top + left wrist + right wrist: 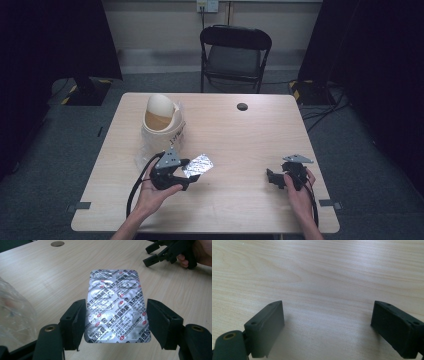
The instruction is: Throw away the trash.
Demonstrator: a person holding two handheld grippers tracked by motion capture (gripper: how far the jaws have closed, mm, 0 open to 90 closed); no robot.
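Observation:
A silver foil blister pack with red and black print is gripped by its two long edges between the jaws of my left gripper, which is shut on it. In the high view the blister pack sticks out to the right of the left gripper, lifted a little off the table. My right gripper hovers low over bare wood with its jaws wide open and nothing between them. It sits near the table's front right, the right gripper pointing left.
A small white swing-lid bin with a clear plastic liner stands just behind my left hand; the liner shows at the left. A round black grommet marks the far tabletop. A black folding chair stands beyond the table.

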